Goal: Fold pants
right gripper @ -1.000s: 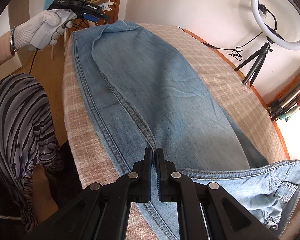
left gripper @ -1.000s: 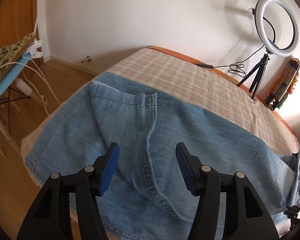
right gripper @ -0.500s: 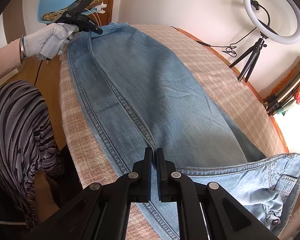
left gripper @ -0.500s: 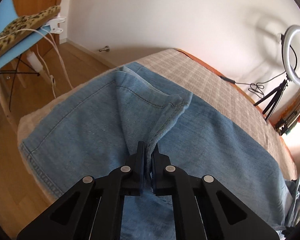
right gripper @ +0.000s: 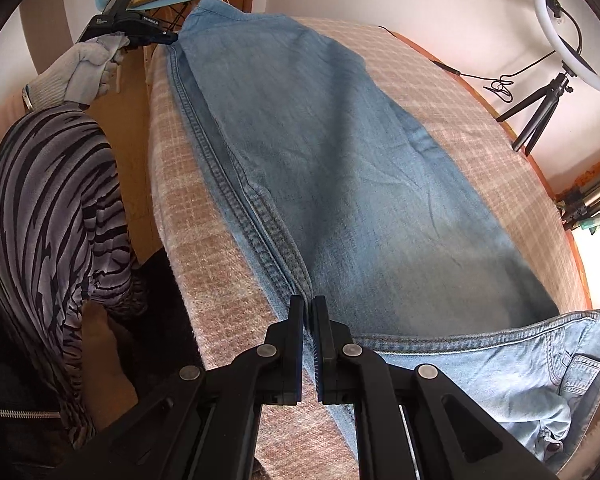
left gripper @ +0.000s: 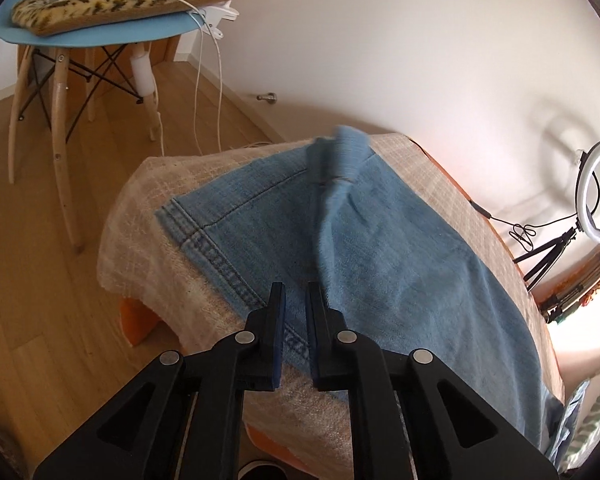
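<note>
I see the jeans [right gripper: 340, 168] lying flat along the checked blanket [right gripper: 204, 264], blue chair [left gripper: 100, 32] beyond. My right gripper [right gripper: 308, 312], pointing steeply down, pinches the seam; my left gripper [left gripper: 296, 300], just opening, has released the cuff.

Left gripper [left gripper: 296, 300] just reopened slightly; right gripper [right gripper: 308, 312] seemingly clamped.

Bright daylight glares at the right edges; fisheye bends and darkens the corners; the far pants [left gripper: 340, 152] hem blurs
</note>
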The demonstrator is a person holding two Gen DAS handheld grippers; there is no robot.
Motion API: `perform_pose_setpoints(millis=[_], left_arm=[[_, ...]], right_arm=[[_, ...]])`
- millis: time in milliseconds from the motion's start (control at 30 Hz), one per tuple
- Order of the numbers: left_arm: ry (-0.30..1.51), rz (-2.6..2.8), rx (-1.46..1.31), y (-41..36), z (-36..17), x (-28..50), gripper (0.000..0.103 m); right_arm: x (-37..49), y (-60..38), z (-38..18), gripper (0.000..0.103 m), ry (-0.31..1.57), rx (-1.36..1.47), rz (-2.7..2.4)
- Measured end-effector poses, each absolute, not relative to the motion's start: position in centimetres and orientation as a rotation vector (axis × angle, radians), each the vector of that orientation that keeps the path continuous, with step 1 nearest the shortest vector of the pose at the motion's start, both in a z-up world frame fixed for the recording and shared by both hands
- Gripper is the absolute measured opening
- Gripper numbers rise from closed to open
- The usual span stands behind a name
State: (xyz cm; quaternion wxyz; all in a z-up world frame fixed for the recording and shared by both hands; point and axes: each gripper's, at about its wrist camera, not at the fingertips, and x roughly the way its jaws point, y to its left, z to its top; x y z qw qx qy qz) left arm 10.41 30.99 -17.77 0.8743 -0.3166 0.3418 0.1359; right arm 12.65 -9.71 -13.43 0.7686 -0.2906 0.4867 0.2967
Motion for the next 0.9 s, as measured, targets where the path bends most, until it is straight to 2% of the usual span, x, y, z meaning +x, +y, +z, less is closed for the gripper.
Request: perform_pose_setpoints(millis=[67, 133, 167, 200, 267, 400, 467, 500, 533, 633, 733, 900], left_arm=[[0.702, 0.260, -0.670, 31.3, -17.4, 10.8, 0.022], [0.699, 0.245, -0.664, 31.3, -17.2, 11.4, 0.043], [0.700, 0.253, -0.661, 31.5, -17.2, 11.6, 0.046], [0.708, 0.261, -0.668, 31.9, -17.3, 11.9, 0.046], [0.717, 0.259, -0.714, 32.7, -17.6, 12.3, 0.046], [0.721, 0.280, -0.746, 33.7, -17.9, 12.7, 0.046], [0.716, 0.302, -0.697, 33.8, -17.9, 13.1, 0.045], [0.721, 0.311, -0.680, 33.8, -17.9, 13.4, 0.039], [0.720, 0.308, -0.681, 34.0, -18.1, 13.5, 0.027], [0.712, 0.304, -0.696, 34.5, -18.5, 13.5, 0.014], [0.689, 0.299, -0.695, 34.6, -18.5, 13.1, 0.010], [0.667, 0.280, -0.688, 34.7, -18.5, 12.4, 0.010]], right_arm=[[12.8, -9.7, -13.4, 0.004, 1.070, -0.627, 0.645], [13.1, -9.9, -13.1, 0.008, 1.082, -0.601, 0.647], [13.2, -10.0, -12.7, 0.013, 1.085, -0.586, 0.651], [13.5, -10.2, -12.3, 0.023, 1.086, -0.565, 0.661], [13.9, -10.3, -11.0, 0.033, 1.075, -0.509, 0.680], [15.0, -9.5, -7.9, 0.034, 1.026, -0.442, 0.725], [16.2, -8.5, -6.6, 0.036, 0.994, -0.446, 0.730], [17.1, -8.0, -6.0, 0.037, 0.973, -0.449, 0.724], [18.0, -7.3, -5.5, 0.037, 0.956, -0.442, 0.728], [21.6, -4.7, -4.7, 0.038, 0.933, -0.408, 0.755], [25.8, -1.0, -4.8, 0.038, 0.933, -0.351, 0.795], [32.5, 7.5, -6.0, 0.038, 0.931, -0.341, 0.871]])
